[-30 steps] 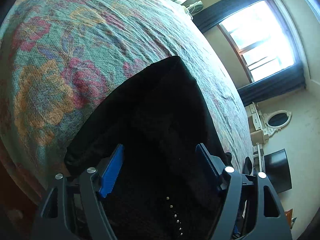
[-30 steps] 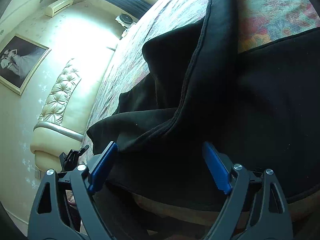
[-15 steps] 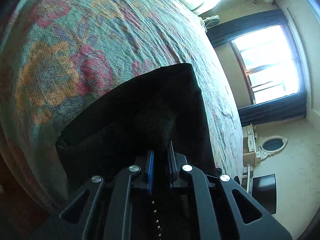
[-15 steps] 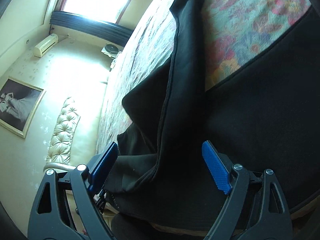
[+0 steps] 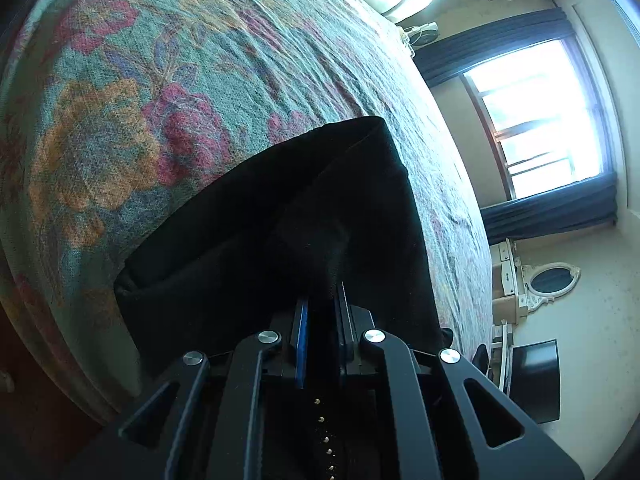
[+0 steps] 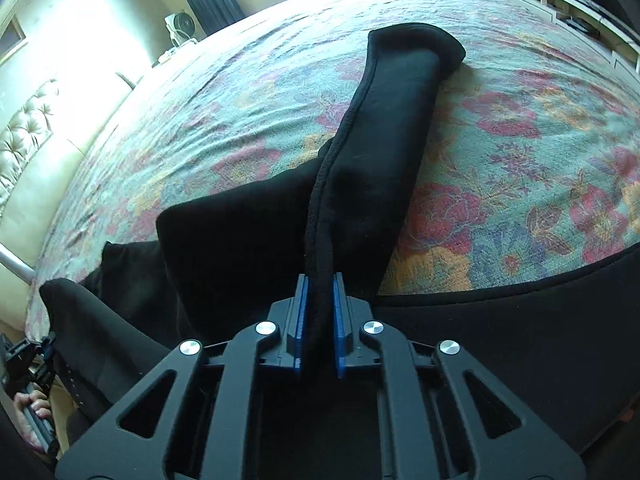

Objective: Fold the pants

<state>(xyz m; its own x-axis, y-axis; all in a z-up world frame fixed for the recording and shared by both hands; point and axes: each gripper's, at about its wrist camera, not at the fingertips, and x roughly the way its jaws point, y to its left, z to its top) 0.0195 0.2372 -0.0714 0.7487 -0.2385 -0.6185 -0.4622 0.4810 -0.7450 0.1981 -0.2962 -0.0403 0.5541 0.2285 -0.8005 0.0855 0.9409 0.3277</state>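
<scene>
Left wrist view: we see the left tongs closed on a fold of the black pants, with dark cloth bunched between the blue pads. The jaws closed on it within the last second. The pants lie at the near edge of the bed, spread over a floral bedspread of teal, pink and orange. From here the cloth reads as one broad dark sheet with a rounded far end and a doubled fold along its left side, which hangs slightly over the bed's edge. Only this view shows us the window with dark curtains, the oval mirror and a dark screen by the far wall.

In the right wrist view, the right tongs grip a seamed edge of the pants; their jaws have just been closing, and the thick hem now sits pinched between the pads. This camera gives what the other does not: one leg runs away from the tongs as a long narrow band toward the middle of the bed, ending in a rounded cuff, while more black cloth spreads to the left and across the lower right along the near edge. At the lower left corner of the picture we also see a hand grasping the other tool's handle, and beyond the bed's left edge a tufted cream headboard and a small fan.
</scene>
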